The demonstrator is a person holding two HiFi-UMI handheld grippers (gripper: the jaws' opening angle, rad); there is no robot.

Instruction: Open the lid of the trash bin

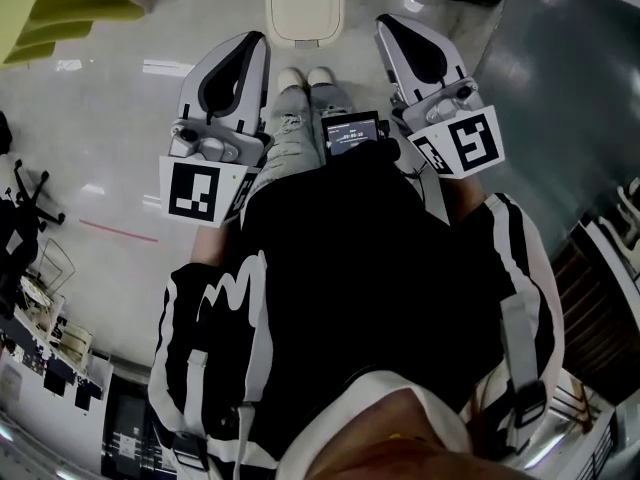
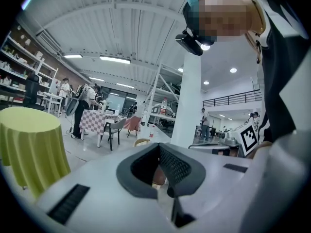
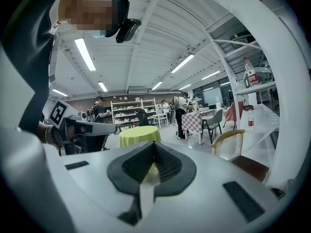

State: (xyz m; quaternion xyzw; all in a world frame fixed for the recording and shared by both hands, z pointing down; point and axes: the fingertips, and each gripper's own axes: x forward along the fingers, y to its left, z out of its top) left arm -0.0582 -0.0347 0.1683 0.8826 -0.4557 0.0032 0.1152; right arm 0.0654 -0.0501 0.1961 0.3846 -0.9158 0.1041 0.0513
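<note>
Standing person (image 1: 350,268) in a black top with white stripes fills the middle of the head view, on a pale glossy floor (image 1: 110,118). Yellow table (image 1: 60,8) sits at the 10 o'clock corner. Left gripper (image 1: 256,43) is at 11 o'clock from the torso and right gripper (image 1: 386,26) at 1 o'clock, both pointing toward 12. In each gripper view the pads meet at the tip with nothing between them: both closed and empty. White bin (image 1: 303,6) is at 12 o'clock by the top edge, lid down, just past the shoes (image 1: 305,76), between the two gripper tips and clear of both. Small screen (image 1: 352,133) sits at the torso's 12 o'clock edge.
</note>
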